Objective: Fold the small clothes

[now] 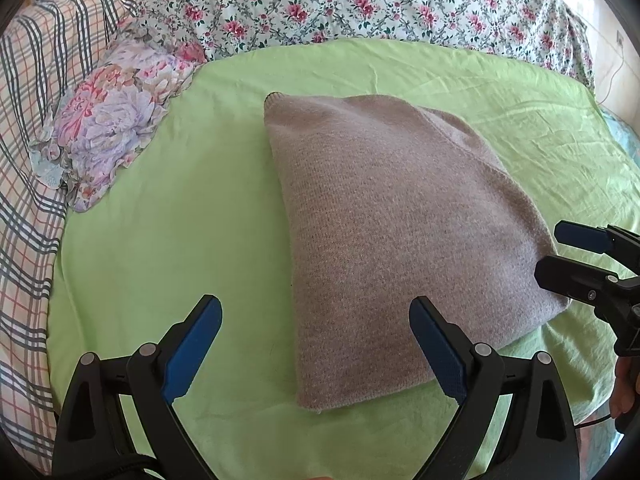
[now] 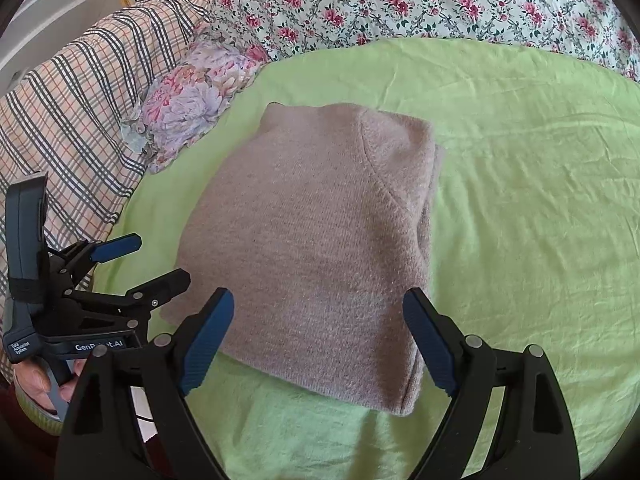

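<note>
A beige knitted sweater lies folded into a compact block on the green sheet; it also shows in the right wrist view. My left gripper is open and empty, hovering over the sweater's near left edge. My right gripper is open and empty over the sweater's near edge. The right gripper also shows at the right of the left wrist view, open, beside the sweater's right corner. The left gripper also shows in the right wrist view, open.
A floral quilt is bunched along the back of the bed. A plaid blanket lies at the left, with a small floral pillow beside it. The green sheet spreads to the sweater's right.
</note>
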A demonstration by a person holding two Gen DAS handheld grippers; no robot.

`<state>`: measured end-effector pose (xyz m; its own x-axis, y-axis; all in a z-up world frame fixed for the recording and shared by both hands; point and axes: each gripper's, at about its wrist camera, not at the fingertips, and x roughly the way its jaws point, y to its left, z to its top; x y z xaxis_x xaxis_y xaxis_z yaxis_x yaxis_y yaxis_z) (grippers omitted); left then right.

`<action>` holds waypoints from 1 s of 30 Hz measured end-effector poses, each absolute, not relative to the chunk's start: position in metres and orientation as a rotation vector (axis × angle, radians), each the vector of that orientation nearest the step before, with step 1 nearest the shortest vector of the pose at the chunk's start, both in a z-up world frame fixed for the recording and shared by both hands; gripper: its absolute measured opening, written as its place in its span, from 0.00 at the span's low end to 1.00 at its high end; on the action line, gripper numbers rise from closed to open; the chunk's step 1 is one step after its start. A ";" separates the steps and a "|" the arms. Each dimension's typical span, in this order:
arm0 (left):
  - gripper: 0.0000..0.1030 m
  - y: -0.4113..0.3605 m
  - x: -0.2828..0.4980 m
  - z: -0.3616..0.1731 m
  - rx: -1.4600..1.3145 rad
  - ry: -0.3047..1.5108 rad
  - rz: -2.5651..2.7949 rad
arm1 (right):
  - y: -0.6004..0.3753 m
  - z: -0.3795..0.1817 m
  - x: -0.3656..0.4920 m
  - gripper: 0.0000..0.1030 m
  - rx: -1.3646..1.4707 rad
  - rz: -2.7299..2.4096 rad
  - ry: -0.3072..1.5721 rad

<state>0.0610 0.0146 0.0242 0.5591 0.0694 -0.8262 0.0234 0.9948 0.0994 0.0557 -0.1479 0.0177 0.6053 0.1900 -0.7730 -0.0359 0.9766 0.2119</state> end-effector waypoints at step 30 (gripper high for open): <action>0.93 0.008 0.063 0.031 0.082 0.958 0.009 | -0.140 0.019 0.063 0.85 0.186 0.136 0.916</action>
